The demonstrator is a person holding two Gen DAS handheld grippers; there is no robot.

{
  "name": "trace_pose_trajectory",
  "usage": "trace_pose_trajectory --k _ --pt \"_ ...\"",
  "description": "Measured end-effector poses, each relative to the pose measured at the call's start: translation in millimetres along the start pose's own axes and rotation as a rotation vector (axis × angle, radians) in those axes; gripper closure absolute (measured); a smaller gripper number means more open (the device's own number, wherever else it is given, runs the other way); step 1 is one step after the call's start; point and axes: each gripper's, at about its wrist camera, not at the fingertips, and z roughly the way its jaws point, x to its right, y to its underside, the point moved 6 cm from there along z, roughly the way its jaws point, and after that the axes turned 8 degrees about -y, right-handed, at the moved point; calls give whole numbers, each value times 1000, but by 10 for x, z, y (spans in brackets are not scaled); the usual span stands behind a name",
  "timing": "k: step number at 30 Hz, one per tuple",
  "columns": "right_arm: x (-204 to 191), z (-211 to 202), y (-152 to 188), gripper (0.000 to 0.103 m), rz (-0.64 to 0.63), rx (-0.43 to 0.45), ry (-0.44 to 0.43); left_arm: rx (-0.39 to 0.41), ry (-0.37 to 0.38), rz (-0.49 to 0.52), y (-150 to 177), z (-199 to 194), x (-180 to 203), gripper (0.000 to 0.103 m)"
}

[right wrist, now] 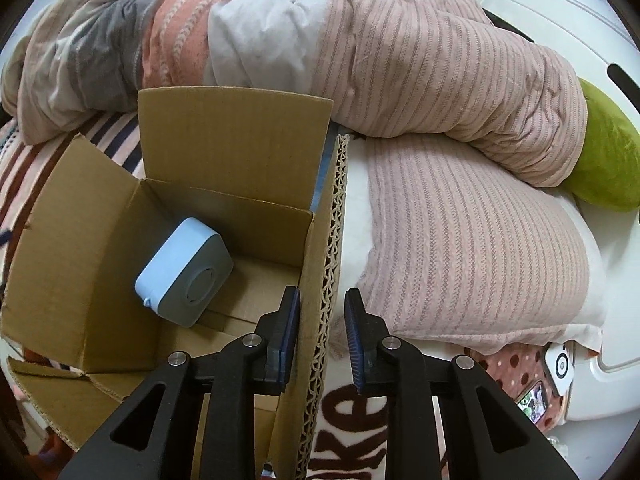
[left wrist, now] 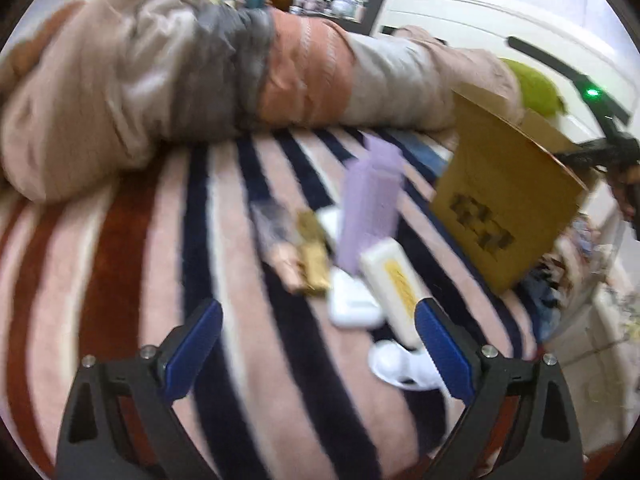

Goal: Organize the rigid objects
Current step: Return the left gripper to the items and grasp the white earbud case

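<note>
In the left wrist view several small items lie on a striped blanket point(left wrist: 132, 264): a tall lilac comb-like block point(left wrist: 370, 208), a white bar with a yellow label point(left wrist: 394, 284), a white flat case point(left wrist: 352, 304), a gold packet point(left wrist: 314, 258) and a white curved piece point(left wrist: 400, 364). My left gripper point(left wrist: 318, 346) is open and empty just in front of them. A cardboard box point(left wrist: 504, 196) stands to the right. In the right wrist view my right gripper point(right wrist: 322, 340) is closed on the box's right flap point(right wrist: 326, 264). A light blue square device point(right wrist: 184, 266) lies inside the box.
A rolled pink and grey duvet point(right wrist: 360, 60) lies along the back of the bed. A green cushion point(right wrist: 608, 160) sits at the right. A phone point(right wrist: 534, 400) lies at the right wrist view's lower right. A white bed frame point(left wrist: 500, 28) is behind.
</note>
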Motion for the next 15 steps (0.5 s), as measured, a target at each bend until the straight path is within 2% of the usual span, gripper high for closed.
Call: trace_pose_trajectory --k 2,5,11,15 --pt "1 3 -4 85 3 0 0 -11 46 11 127 43 88 7" --pt "3 6 -7 85 8 1 -3 -35 48 39 279 140 216 7" --pt "6 6 -7 85 8 1 -5 -63 99 55 465 301 437 8" --pt "6 5 -8 85 8 1 -5 -53 75 99 503 374 585 8"
